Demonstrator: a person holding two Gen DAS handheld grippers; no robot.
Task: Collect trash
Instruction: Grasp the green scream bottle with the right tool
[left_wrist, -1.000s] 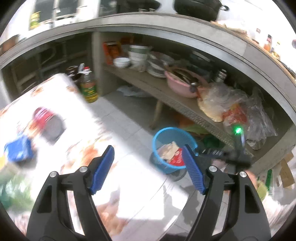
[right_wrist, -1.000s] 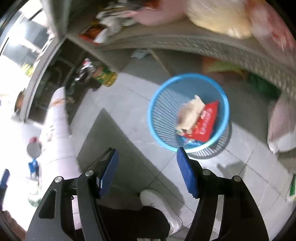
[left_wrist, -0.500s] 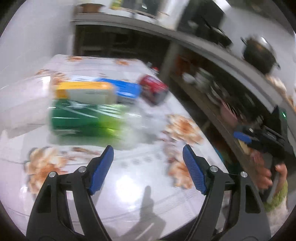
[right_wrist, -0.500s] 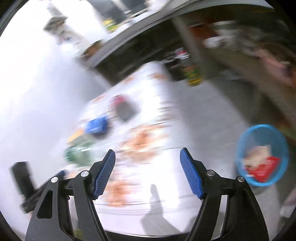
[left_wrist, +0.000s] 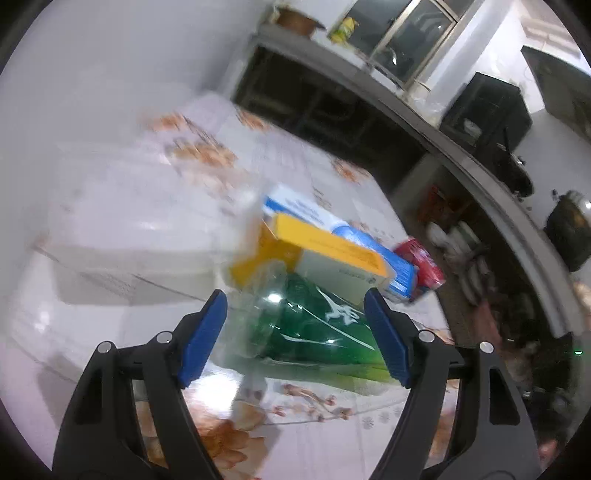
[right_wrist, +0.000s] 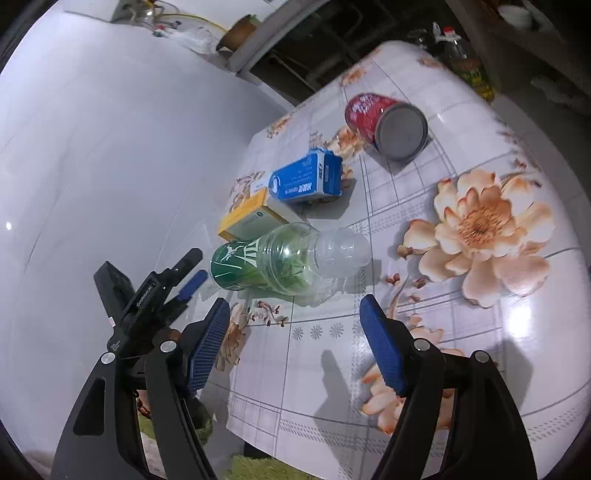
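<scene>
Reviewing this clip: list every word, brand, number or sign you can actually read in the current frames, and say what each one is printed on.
"GenRobot.AI": white lettering on the black body of the left gripper, seen from the right wrist view.
Blue box: white print, too blurred to read.
Yellow box: small print and a round mark, unreadable.
Green bottle: white logo and characters, not legible.
Red can: white script, too small to read.

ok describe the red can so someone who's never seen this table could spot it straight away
Start at the table with the flowered cloth, where four pieces of litter lie in a loose row running away from the wall. The red can is the far end of that row, beyond the blue box. It is the only round metal thing there, lying on its side with its bare silver end showing.
</scene>
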